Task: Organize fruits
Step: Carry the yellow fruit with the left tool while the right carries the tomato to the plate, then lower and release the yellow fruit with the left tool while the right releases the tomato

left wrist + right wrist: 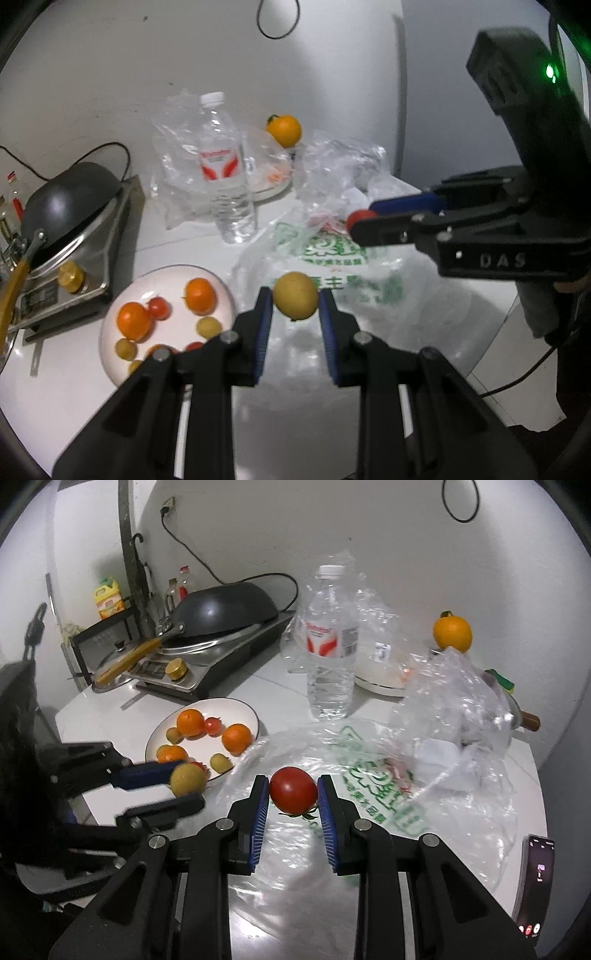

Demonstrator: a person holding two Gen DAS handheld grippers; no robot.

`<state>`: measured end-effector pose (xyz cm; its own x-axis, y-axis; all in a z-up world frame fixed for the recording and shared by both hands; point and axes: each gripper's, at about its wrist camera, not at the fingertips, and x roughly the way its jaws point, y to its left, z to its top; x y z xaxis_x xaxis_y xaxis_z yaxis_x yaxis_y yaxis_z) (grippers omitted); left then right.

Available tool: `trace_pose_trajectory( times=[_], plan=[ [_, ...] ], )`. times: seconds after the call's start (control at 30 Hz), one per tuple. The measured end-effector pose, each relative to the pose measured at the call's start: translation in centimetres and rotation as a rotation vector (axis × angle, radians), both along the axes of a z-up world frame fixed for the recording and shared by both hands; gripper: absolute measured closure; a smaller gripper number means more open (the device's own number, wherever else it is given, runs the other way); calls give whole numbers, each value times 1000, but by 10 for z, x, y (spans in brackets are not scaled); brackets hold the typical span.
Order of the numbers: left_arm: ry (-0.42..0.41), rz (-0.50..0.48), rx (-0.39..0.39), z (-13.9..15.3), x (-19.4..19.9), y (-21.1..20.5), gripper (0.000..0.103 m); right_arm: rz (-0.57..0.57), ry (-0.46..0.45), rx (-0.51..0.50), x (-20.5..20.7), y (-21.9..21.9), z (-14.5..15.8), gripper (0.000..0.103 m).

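My left gripper [295, 304] is shut on a yellow-green round fruit [295, 300], held above the plastic bag; it also shows in the right wrist view [186, 779] beside the plate. My right gripper [293, 790] is shut on a red tomato [293, 789]; in the left wrist view the tomato [359, 217] sits between its jaws at the right. A white plate [168, 275] [243, 707] holds oranges, small tomatoes and yellow fruits. One orange [283, 130] [452, 633] sits apart at the back.
A water bottle [330, 642] stands mid-table. A printed plastic bag [373, 786] and crumpled clear bags [458, 694] cover the right side. A wok on an induction cooker [221, 609] is at the left. A phone [535, 878] lies at the right edge.
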<state>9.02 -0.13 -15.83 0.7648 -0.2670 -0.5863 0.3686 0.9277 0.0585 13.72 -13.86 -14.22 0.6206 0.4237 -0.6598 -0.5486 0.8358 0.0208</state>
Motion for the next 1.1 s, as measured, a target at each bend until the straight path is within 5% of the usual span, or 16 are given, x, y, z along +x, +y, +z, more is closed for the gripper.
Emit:
trace_pose_trajectory(
  times=[0.4, 1.1],
  plan=[
    [-7, 66, -22, -8, 19, 64, 77, 45, 22, -14, 14, 53, -5, 74],
    [121, 145, -107, -51, 66, 141, 77, 143, 115, -58, 56, 135, -44, 74]
  ],
)
